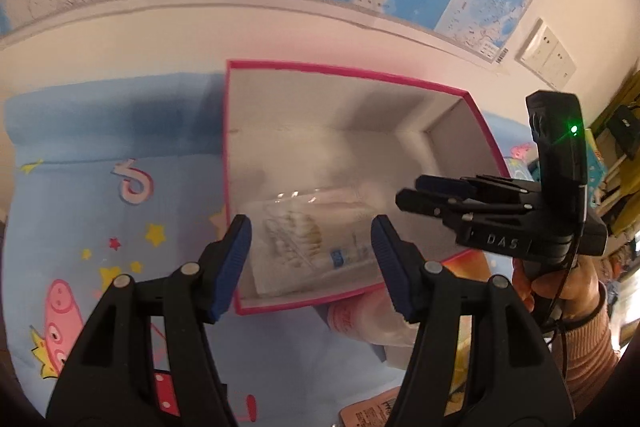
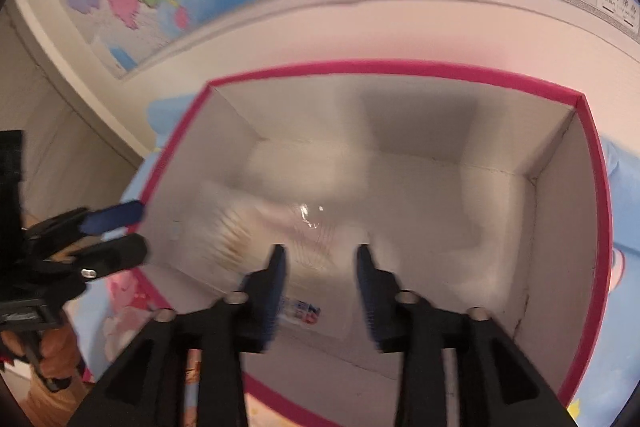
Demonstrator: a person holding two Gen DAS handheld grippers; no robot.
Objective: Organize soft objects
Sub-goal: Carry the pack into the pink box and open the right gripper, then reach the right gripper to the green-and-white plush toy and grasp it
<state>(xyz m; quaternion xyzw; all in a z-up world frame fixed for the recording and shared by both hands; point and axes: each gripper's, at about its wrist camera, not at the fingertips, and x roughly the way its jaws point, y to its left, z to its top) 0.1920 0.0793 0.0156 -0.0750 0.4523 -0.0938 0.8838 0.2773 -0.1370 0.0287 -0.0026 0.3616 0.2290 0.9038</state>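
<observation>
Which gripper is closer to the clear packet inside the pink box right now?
Right. The right gripper is over the box, directly above the clear packet; the left gripper hangs by the box's near rim.

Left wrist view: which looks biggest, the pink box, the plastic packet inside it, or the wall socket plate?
1. pink box
2. plastic packet
3. wall socket plate
The plate hangs farther from the camera, so its true size is unsure.

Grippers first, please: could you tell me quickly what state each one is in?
Left gripper: open, empty.
Right gripper: open, empty, above the plastic pack in the pink box.
</observation>
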